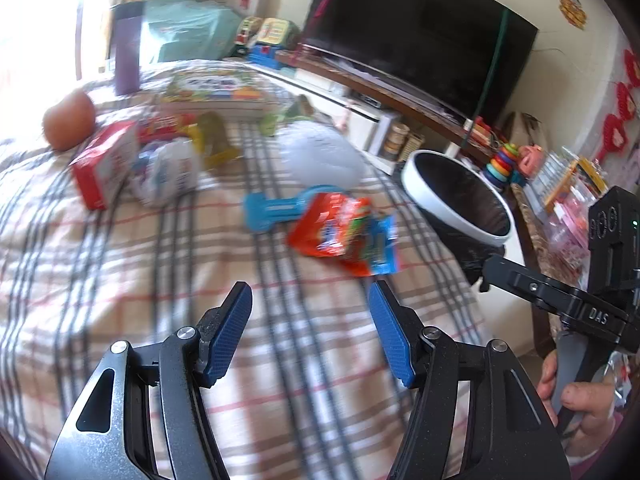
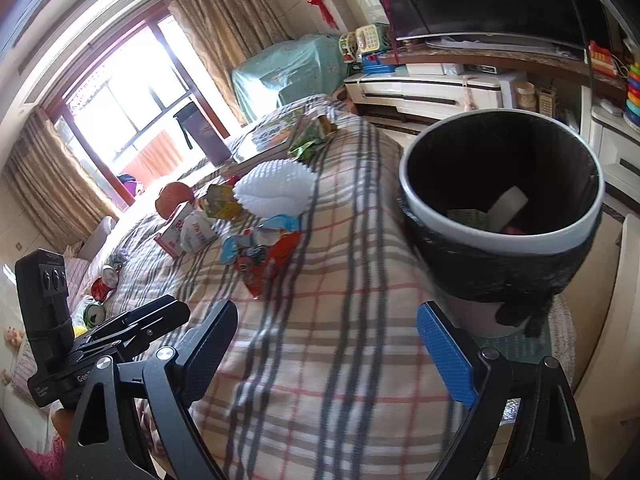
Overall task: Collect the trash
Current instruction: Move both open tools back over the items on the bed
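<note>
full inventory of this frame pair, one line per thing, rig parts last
trash bin: 1, white rim, black liner, beside the bed's edge; a few scraps inside
plaid blanket: 1, beige with grey and red lines, covers the bed
snack wrapper: 1, red-orange and blue, mid blanket, nearest the bin
blue toy: 1, partly under the wrapper
white foam fruit net: 1, behind the wrapper
red-and-white carton: 1, far side
orange round fruit: 1, beyond the carton
TV: 1, black, on the wall
left gripper: jaws apart, nothing between
right gripper: jaws wide, nothing between
hand: 1, holds the right gripper's handle
</note>
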Tool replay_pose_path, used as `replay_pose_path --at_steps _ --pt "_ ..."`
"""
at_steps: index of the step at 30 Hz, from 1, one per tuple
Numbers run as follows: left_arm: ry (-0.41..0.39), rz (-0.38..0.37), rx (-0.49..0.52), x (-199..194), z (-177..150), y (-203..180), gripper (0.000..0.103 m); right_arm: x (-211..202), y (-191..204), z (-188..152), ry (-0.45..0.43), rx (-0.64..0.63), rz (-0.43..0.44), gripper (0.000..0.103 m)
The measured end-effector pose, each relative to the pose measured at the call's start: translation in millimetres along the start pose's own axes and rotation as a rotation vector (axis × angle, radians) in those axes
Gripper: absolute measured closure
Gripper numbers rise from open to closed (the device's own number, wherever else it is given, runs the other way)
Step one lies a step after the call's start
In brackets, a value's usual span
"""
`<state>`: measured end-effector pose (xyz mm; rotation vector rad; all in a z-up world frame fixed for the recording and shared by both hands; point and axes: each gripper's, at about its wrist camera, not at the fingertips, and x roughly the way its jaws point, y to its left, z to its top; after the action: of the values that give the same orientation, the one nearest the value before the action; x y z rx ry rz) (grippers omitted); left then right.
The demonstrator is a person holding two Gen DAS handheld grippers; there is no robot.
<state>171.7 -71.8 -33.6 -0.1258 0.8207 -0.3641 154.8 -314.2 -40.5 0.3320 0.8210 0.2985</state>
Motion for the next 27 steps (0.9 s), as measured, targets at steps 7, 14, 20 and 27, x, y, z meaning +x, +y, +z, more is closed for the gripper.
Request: replay_pose_path --at_steps 7,14,20,27 --pt "0.005 0.052 -0.063 -8 -11 33 0.041 18 27 -10 -0.015 -0.019 0.017 0.011" --pt "0.009 0.093 -0.113 -9 -14 63 0.041 36 46 -11 -0.012 -0.044 0.012 0.011" --pt "0.018 0.126 -0.149 -5 -8 83 0.041 51 53 -9 0.016 -0.023 -0.007 0.011" --pt "0.029 0.161 -0.152 4 -1 100 0.041 64 61 -3 0.0 -0.026 -0.061 0.011"
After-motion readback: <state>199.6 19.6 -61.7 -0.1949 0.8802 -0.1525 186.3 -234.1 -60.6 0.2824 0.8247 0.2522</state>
